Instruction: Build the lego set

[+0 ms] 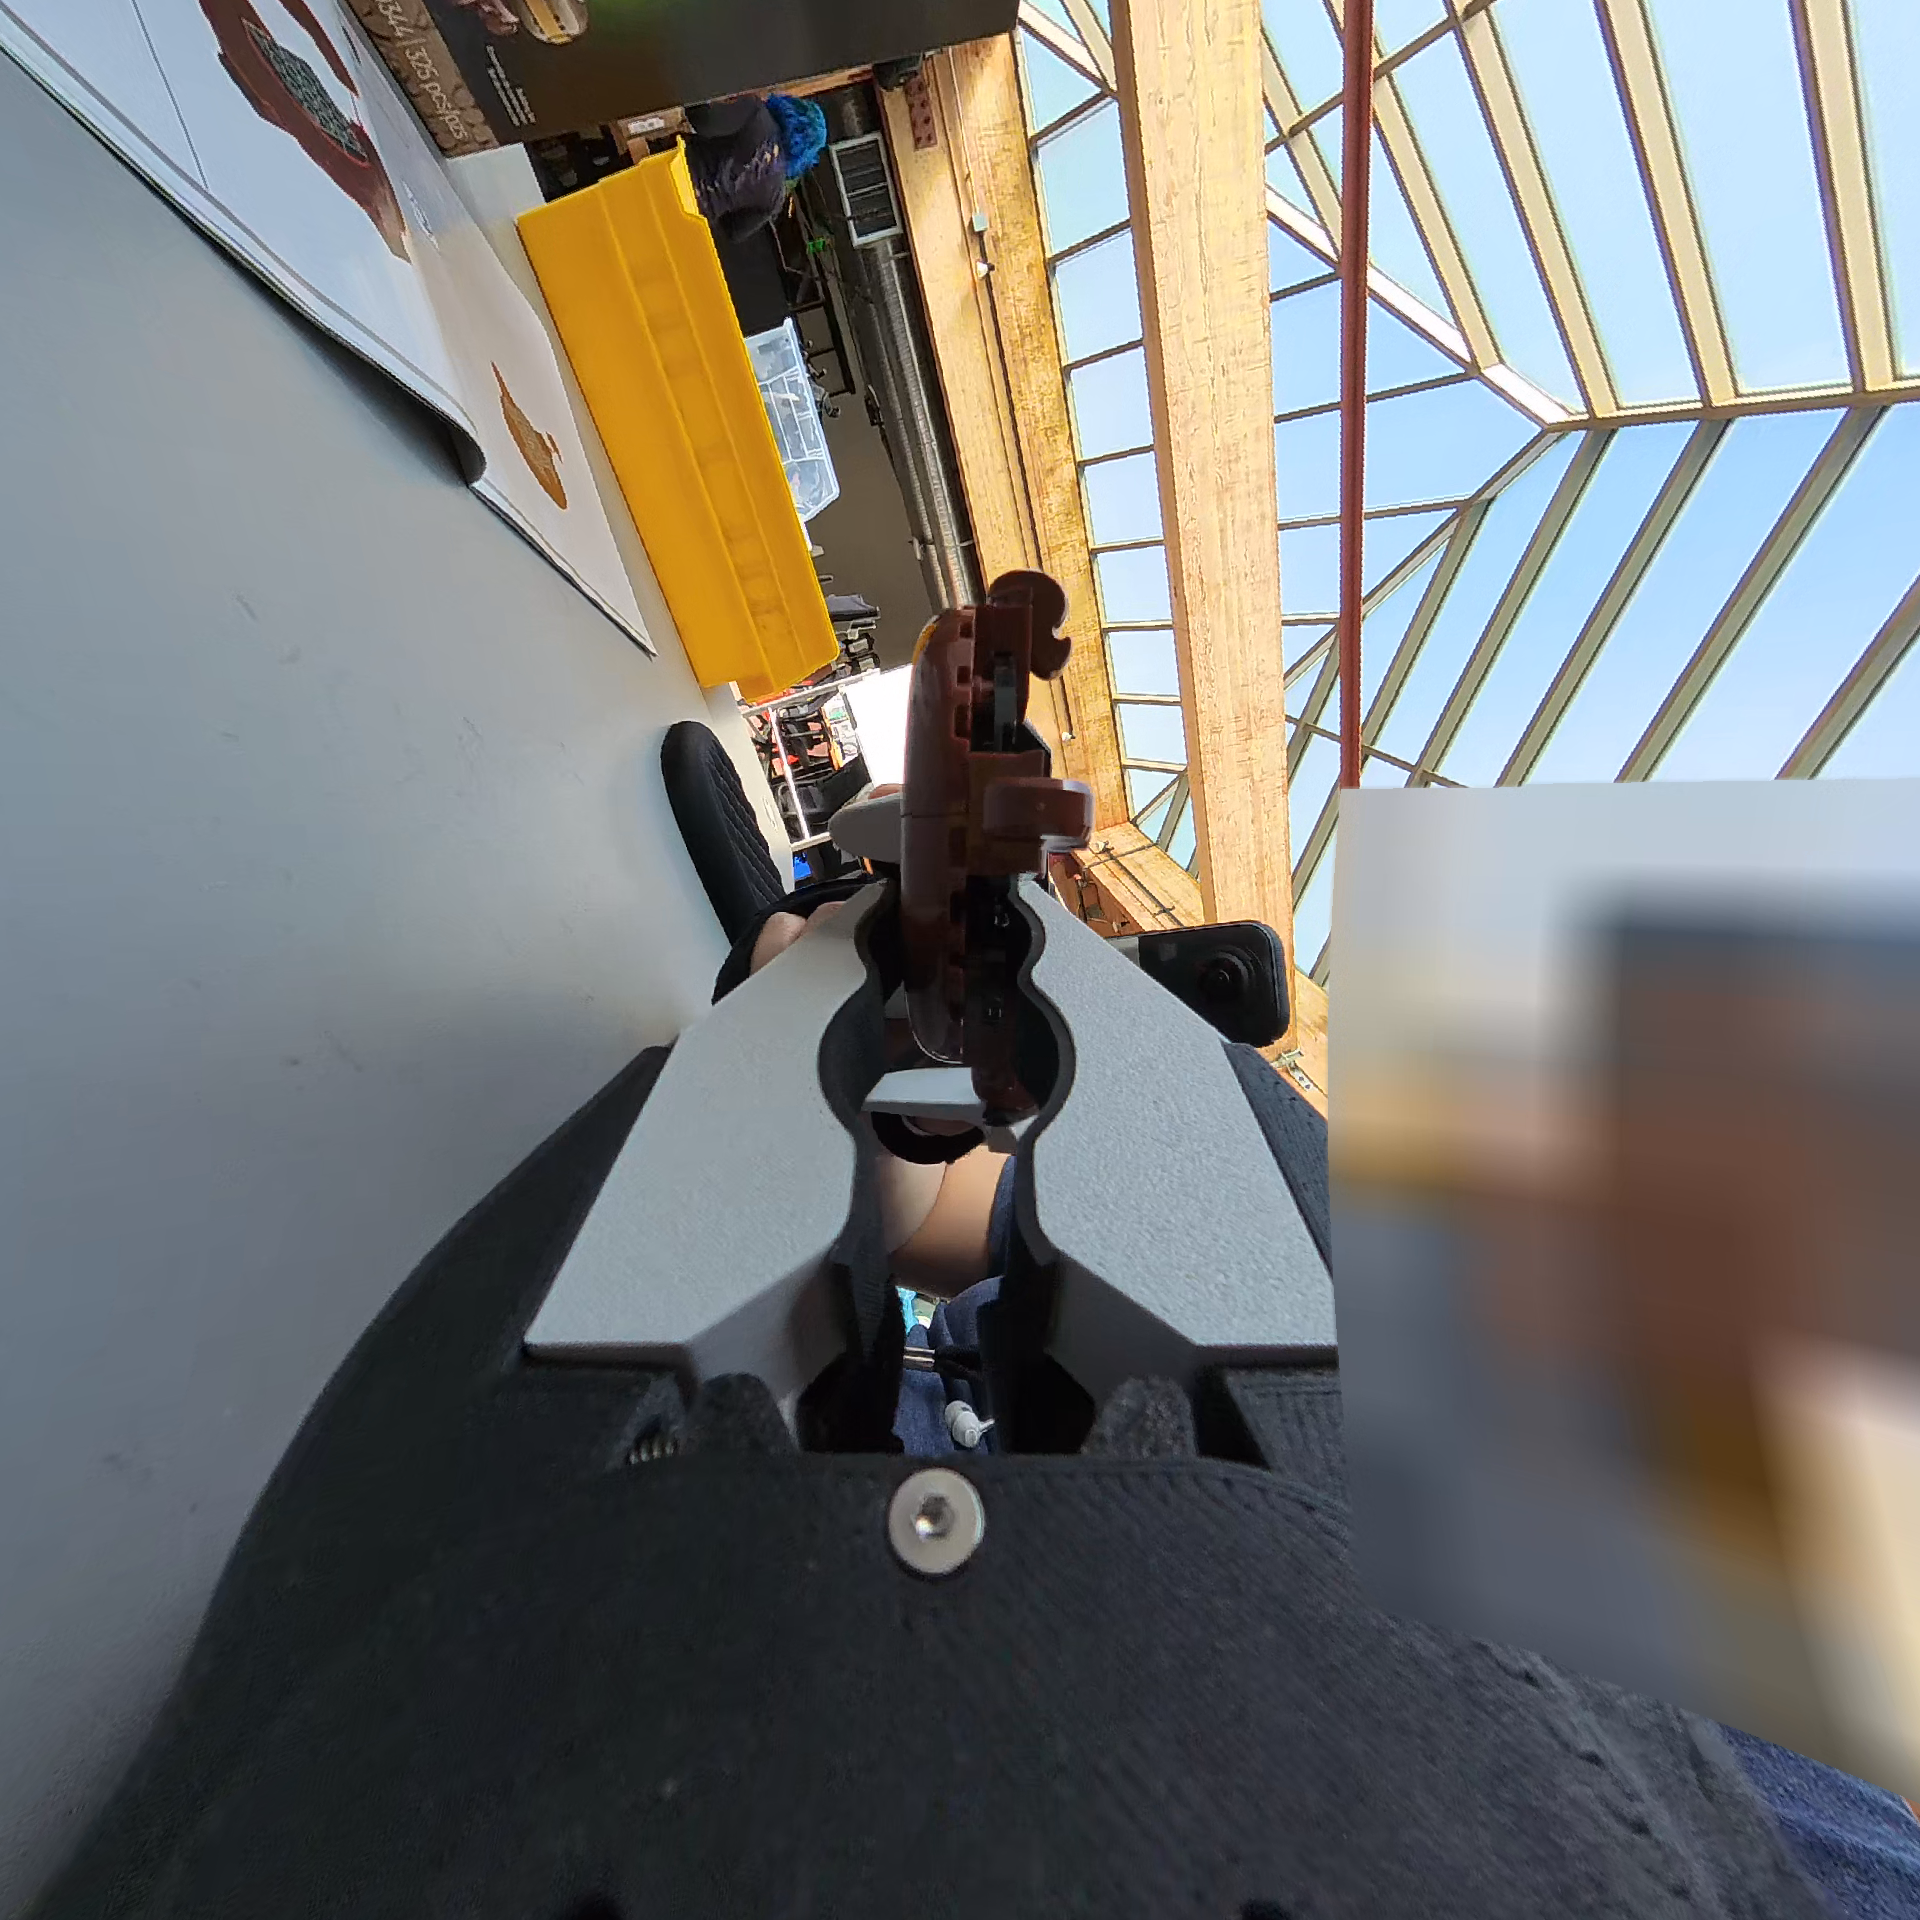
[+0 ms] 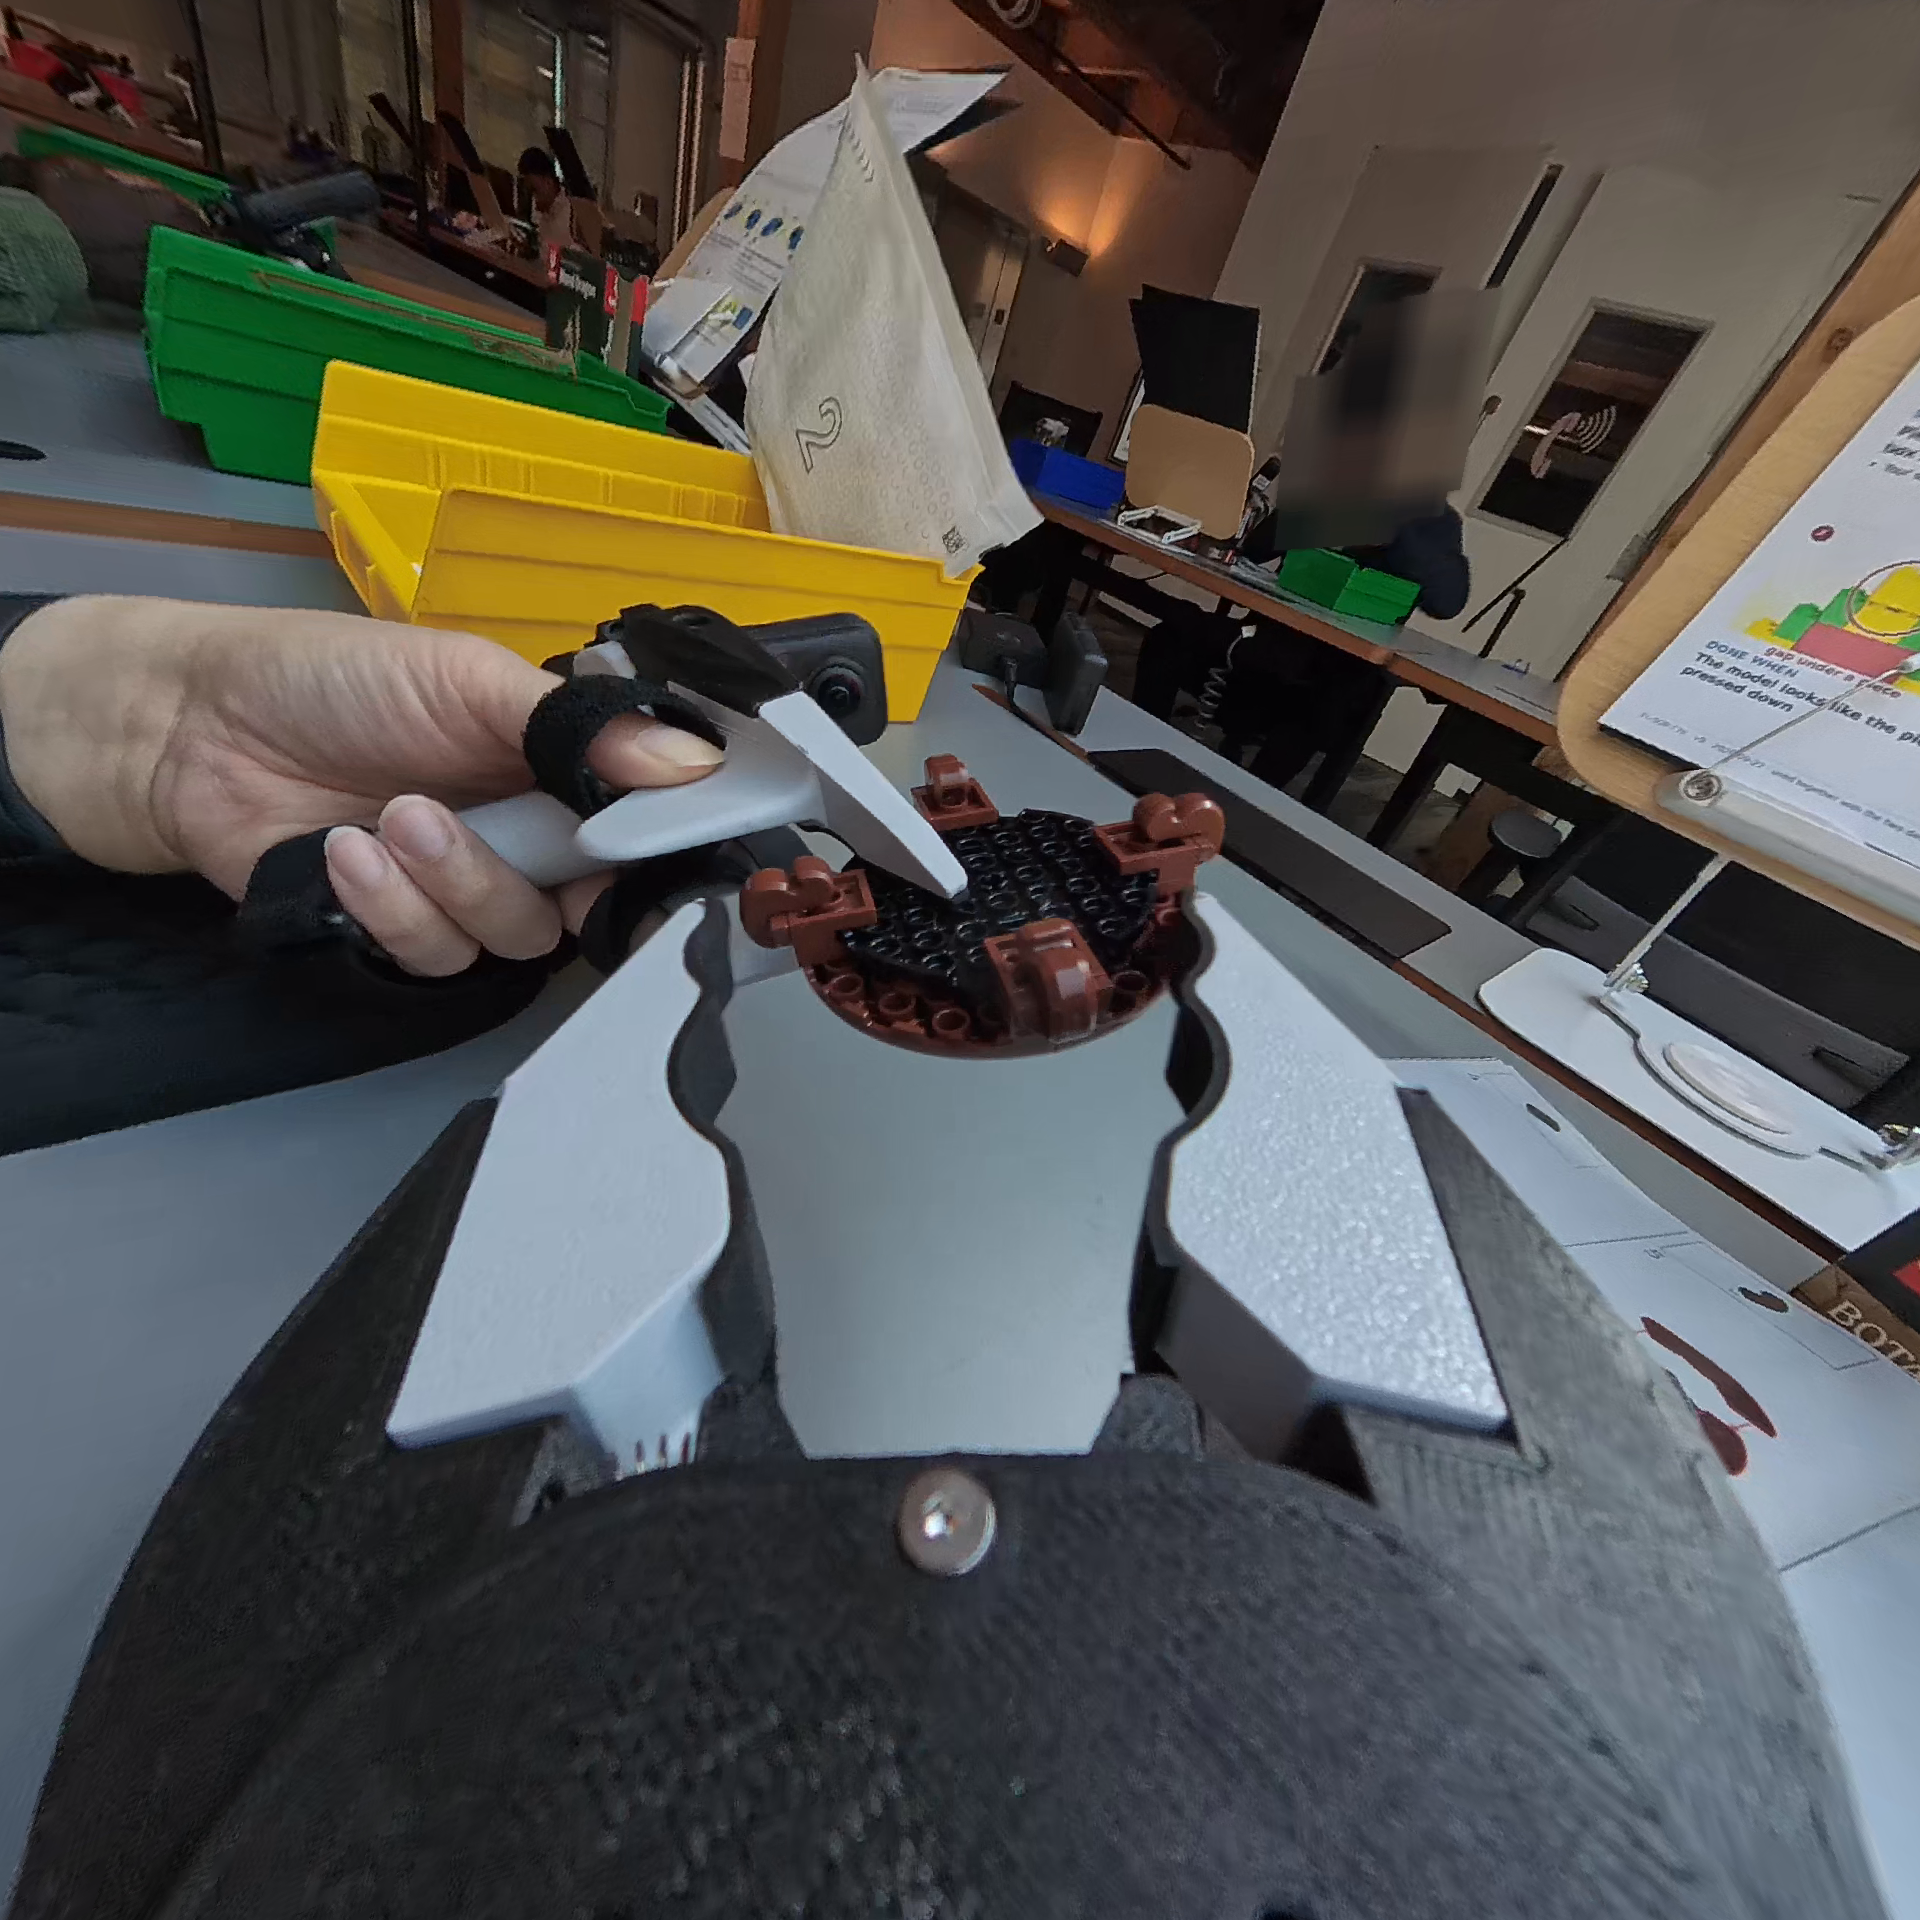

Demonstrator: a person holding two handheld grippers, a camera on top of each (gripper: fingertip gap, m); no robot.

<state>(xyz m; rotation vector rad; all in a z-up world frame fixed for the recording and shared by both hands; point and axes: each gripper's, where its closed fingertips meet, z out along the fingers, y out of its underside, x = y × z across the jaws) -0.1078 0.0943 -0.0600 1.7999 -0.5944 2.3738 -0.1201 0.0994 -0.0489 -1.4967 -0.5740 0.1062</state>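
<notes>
The Lego model [image 2: 1049,883] is a round brown plate with black plates on top and several brown clip pieces around its rim. My left gripper [image 2: 951,899], held in a hand, is shut on the model's left edge, with its upper finger [image 2: 862,790] lying across the black plates. In the left wrist view the left gripper [image 1: 951,904] holds the model [image 1: 940,769] edge-on, off the grey table [image 1: 208,831]. My right gripper [image 2: 951,930] is open, with its fingers on either side of the model and nothing in its grip.
Yellow bins [image 2: 644,561] and green bins [image 2: 312,343] stand behind the model, with a white paper bag [image 2: 883,395] in the yellow one. An instruction sheet on a wooden stand [image 2: 1766,644] is at the right. The open booklet [image 1: 312,208] lies on the table.
</notes>
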